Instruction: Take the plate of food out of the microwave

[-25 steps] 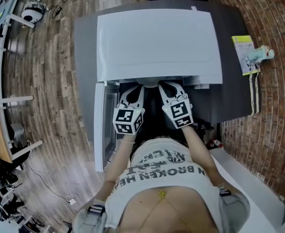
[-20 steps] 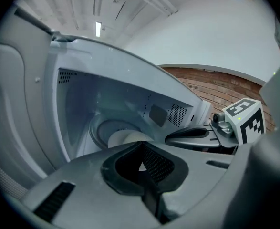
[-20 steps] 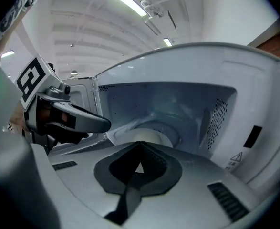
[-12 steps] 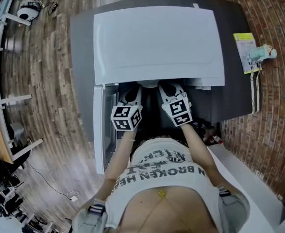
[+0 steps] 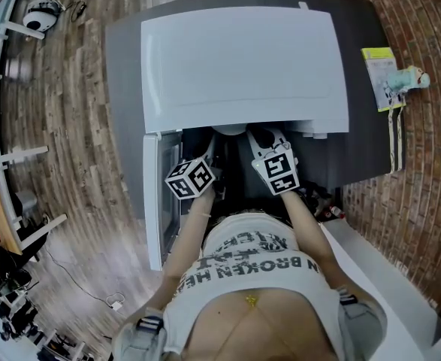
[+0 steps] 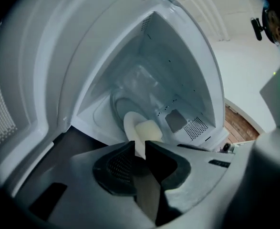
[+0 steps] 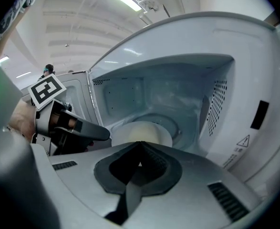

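Observation:
The white microwave (image 5: 243, 66) stands with its door (image 5: 154, 201) swung open to the left. Inside it, a white plate (image 6: 131, 124) carries a pale block of food (image 6: 148, 129) on the glass turntable. My left gripper (image 6: 140, 146), rolled to one side, has just been opening. Its jaws stand a narrow gap apart, with the plate's near rim showing in that gap. My right gripper (image 7: 140, 144) is shut with nothing in it, its tips just before the plate (image 7: 142, 131). From the left, a left finger (image 7: 89, 131) reaches towards the plate's rim.
The microwave sits on a grey table (image 5: 366, 149). A yellow-green card and a small figure (image 5: 389, 81) lie at its right end, next to a brick wall (image 5: 423, 164). The cavity's walls and ceiling close in on both grippers. Wooden floor (image 5: 70, 126) lies to the left.
The left gripper has rolled about its own axis and sunk a little at the microwave's mouth. The right gripper has barely moved.

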`<state>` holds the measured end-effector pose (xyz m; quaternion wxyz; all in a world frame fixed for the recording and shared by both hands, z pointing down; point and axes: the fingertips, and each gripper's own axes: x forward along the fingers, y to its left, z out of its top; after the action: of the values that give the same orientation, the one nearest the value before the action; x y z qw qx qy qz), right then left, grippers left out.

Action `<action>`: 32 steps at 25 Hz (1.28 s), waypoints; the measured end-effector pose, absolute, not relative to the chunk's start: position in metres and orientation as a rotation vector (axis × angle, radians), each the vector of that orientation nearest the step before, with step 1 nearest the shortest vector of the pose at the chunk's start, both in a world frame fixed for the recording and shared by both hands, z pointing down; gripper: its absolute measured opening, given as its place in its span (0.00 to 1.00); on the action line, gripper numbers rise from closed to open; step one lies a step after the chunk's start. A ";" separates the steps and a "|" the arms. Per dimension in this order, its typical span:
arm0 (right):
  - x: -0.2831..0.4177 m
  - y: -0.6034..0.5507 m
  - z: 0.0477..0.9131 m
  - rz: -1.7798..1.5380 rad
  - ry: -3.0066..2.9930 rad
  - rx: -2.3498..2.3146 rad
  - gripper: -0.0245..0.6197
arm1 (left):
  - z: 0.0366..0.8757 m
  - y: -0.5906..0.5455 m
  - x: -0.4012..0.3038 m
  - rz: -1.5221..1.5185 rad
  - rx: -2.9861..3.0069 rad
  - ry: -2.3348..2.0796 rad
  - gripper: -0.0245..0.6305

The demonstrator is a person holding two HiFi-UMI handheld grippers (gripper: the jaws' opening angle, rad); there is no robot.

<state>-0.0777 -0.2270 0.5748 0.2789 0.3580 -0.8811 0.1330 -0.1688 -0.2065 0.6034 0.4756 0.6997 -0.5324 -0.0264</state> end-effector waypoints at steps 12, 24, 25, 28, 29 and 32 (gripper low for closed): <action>-0.074 -0.228 0.577 0.396 -2.366 0.974 0.05 | 0.620 -0.217 -0.175 -0.309 1.516 -1.246 0.20; -0.071 -0.227 0.581 0.409 -2.344 0.980 0.05 | 0.621 -0.231 -0.163 -0.415 1.489 -1.129 0.20; -0.071 -0.227 0.581 0.414 -2.343 0.981 0.05 | 0.622 -0.233 -0.162 -0.420 1.490 -1.123 0.20; -0.069 -0.228 0.582 0.422 -2.348 0.988 0.05 | 0.622 -0.237 -0.160 -0.448 1.488 -1.107 0.20; -0.069 -0.228 0.582 0.422 -2.350 0.991 0.05 | 0.621 -0.238 -0.160 -0.460 1.487 -1.103 0.20; -0.066 -0.229 0.583 0.430 -2.343 0.993 0.05 | 0.622 -0.242 -0.161 -0.495 1.470 -1.099 0.20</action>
<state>-0.0655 -0.2287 0.5832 0.2767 0.3699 -0.8723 0.1603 -0.1611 -0.2421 0.6225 0.5812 0.6292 -0.4706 -0.2117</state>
